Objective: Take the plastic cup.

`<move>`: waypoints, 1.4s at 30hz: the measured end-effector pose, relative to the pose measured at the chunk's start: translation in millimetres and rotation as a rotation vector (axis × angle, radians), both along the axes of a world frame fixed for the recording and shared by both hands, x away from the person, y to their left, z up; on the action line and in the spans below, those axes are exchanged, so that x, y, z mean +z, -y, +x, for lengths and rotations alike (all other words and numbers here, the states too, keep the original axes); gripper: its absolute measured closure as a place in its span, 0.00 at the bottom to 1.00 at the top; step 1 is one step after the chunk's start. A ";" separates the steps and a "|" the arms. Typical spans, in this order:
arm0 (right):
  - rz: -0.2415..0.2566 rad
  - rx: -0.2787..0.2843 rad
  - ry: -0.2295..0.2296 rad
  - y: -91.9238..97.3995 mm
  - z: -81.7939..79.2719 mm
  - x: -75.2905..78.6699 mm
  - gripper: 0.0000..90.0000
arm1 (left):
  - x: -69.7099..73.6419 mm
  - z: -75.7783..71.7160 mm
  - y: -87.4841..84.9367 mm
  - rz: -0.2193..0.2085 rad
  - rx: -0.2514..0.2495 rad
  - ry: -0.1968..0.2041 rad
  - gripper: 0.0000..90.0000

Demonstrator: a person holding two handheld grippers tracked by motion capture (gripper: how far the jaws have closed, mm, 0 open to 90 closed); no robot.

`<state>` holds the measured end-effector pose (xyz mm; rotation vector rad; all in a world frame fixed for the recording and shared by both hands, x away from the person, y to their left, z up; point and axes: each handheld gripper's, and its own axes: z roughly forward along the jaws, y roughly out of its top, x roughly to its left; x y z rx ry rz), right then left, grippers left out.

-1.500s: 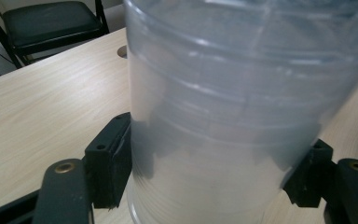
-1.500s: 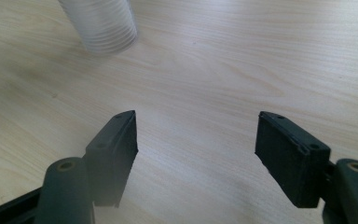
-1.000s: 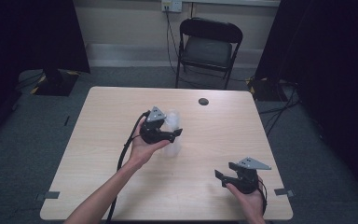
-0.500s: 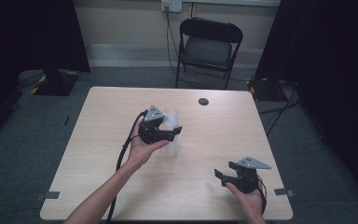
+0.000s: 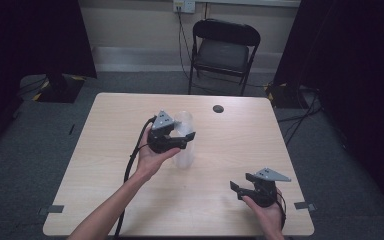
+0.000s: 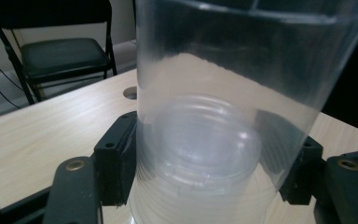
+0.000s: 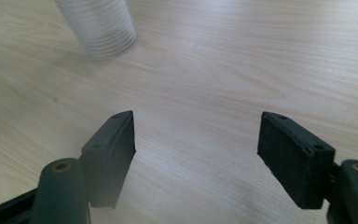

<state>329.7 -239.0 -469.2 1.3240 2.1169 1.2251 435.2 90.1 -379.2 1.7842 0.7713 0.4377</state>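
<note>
At the middle of the light wooden table (image 5: 105,165), my left gripper (image 5: 186,141) clasps a clear plastic cup (image 5: 184,142) that stands upright on the tabletop; in the left gripper view the two black jaws press against opposite sides of the cup's ribbed lower wall (image 6: 200,154), with the smooth upper wall rising above them. My left hand (image 5: 152,157) holds the gripper body from below, and its black cable (image 5: 130,165) trails back along my forearm. Near the table's right front corner, my right gripper (image 5: 236,190) rests low over the surface in my right hand (image 5: 265,210), well apart from the cup; its jaws stand wide apart with only bare wood between them, as the right gripper view shows. A small dark round object (image 5: 218,108) lies near the far edge, and a black folding chair (image 5: 222,50) stands beyond the table.
</note>
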 end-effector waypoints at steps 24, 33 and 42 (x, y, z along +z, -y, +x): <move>0.001 0.001 0.001 -0.6 0.2 -0.1 0.31 | 21.1 -12.5 -6.1 -0.083 0.014 0.083 0.39; -0.002 0.002 -0.001 -0.8 -0.1 0.5 0.31 | 29.7 -21.5 -7.4 -0.095 0.019 0.107 0.38; -0.004 -0.002 -0.001 0.2 0.0 1.7 0.31 | 38.5 -38.7 -18.2 -0.108 0.026 0.148 0.39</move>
